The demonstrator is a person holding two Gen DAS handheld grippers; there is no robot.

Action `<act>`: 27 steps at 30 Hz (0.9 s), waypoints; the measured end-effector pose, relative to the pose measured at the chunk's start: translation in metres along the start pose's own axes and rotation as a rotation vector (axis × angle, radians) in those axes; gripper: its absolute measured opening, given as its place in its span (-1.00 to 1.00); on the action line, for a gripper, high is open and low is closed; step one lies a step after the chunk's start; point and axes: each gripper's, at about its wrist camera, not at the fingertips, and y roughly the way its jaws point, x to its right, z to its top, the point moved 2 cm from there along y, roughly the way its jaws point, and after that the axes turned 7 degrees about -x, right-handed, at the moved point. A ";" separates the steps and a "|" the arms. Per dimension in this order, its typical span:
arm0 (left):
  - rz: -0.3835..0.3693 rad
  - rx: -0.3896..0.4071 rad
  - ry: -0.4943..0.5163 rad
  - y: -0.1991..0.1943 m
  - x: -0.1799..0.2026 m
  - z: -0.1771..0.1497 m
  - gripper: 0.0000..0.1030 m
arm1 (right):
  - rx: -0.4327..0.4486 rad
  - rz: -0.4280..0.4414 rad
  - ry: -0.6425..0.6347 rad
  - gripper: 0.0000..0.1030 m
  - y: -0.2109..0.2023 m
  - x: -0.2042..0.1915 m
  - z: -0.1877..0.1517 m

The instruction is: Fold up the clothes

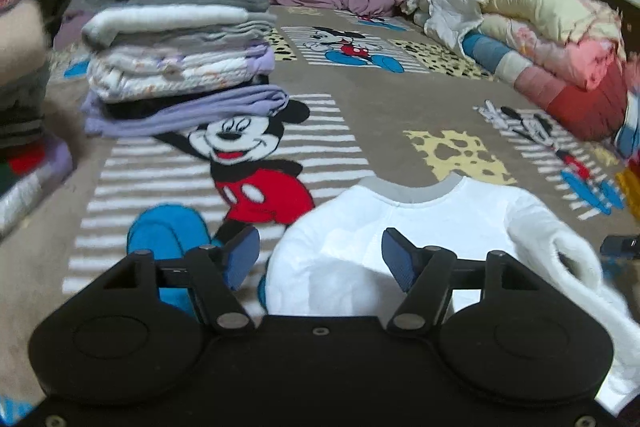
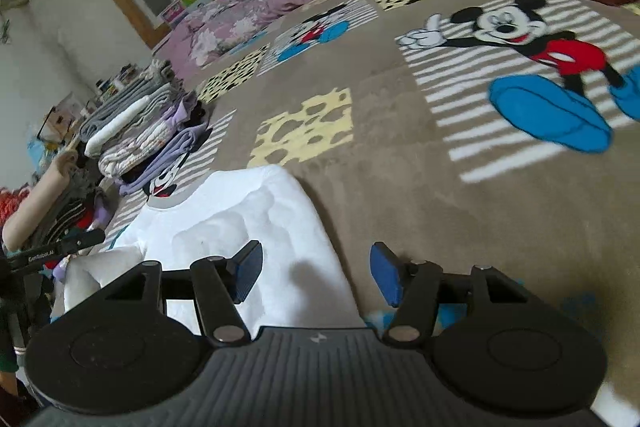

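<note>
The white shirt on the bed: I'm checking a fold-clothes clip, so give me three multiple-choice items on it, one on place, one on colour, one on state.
1. Where does the white shirt lie?
A. on the cartoon mouse blanket
B. on top of the stack of folded clothes
C. hanging from the window

2. What colour is the shirt's collar?
A. red
B. grey
C. blue

3. How does the left gripper stand?
A. shut on the shirt
B. shut on nothing
C. open, holding nothing

Answers:
1 A: the shirt is spread flat on the blanket, apart from the stack.
2 B: a grey band rims the neck.
3 C: its blue pads sit wide apart above the shirt. The right gripper is open too.
</note>
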 end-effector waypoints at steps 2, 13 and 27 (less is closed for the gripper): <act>-0.021 -0.001 -0.038 -0.005 -0.006 -0.008 0.30 | 0.027 -0.004 0.035 0.17 -0.008 0.004 -0.008; -0.159 0.028 -0.358 -0.052 -0.020 -0.055 0.32 | 0.130 0.025 0.265 0.25 -0.037 0.031 -0.057; -0.216 0.075 -0.645 -0.130 -0.029 -0.142 0.40 | 0.147 0.169 0.456 0.34 -0.041 0.042 -0.108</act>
